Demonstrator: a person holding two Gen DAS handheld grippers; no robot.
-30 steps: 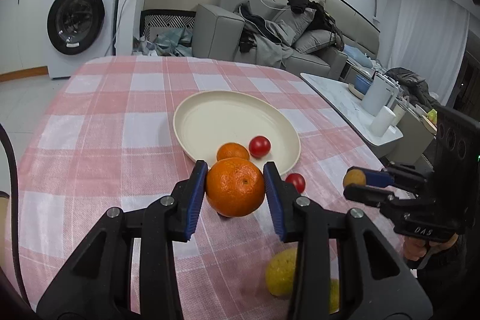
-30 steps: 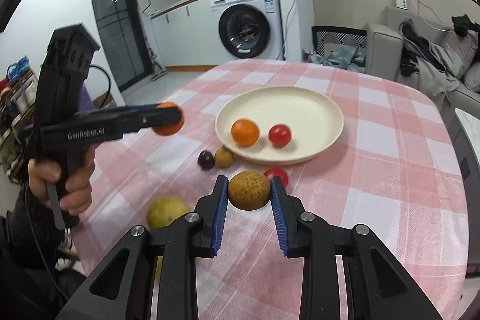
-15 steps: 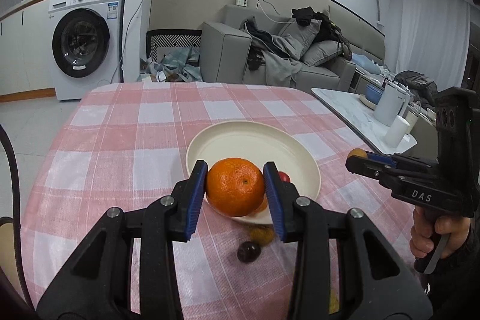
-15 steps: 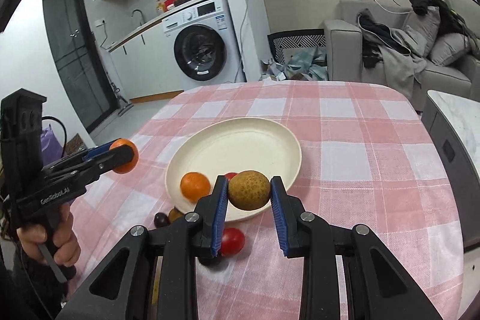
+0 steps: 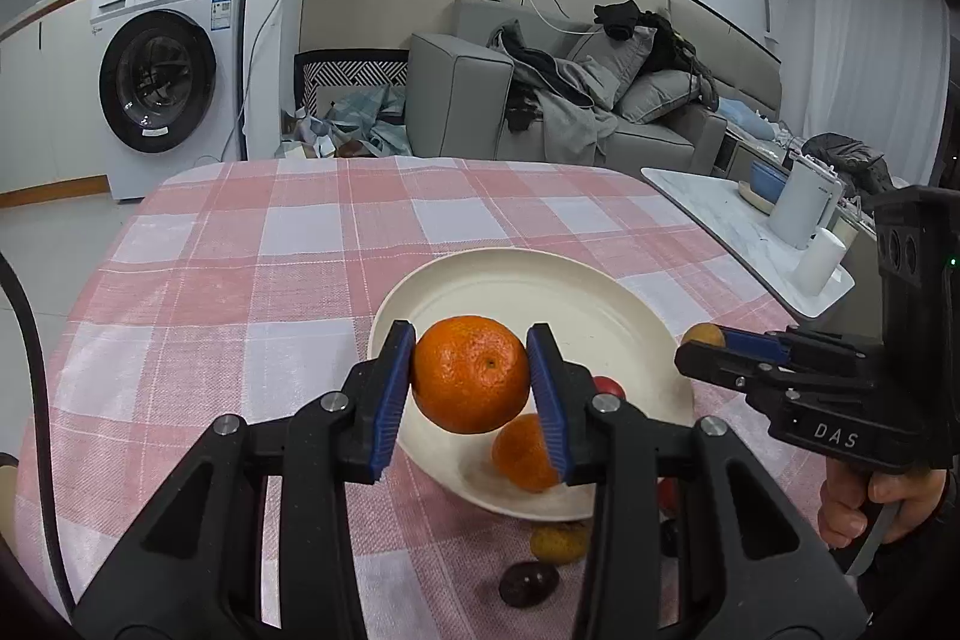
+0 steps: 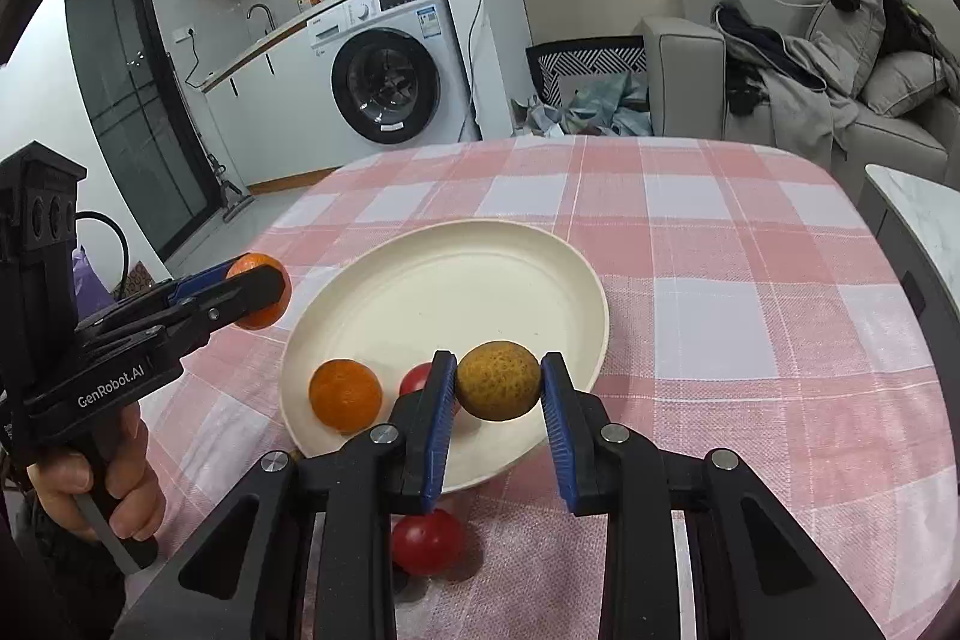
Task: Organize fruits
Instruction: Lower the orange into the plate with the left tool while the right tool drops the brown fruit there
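- Orange (image 5: 469, 372) clamped in left gripper (image 5: 471, 376), held above plate's (image 5: 576, 280) near-left rim.
- Yellow-brown fruit (image 6: 498, 379) pinched by right gripper (image 6: 498, 400), over plate's near edge.
- Small orange (image 6: 345, 394) and tomato (image 6: 415, 379) lie in plate.

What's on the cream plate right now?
On the cream plate sit a small orange and a red tomato, which is partly hidden by the right gripper; that gripper's fingers also cover the plate's near rim.
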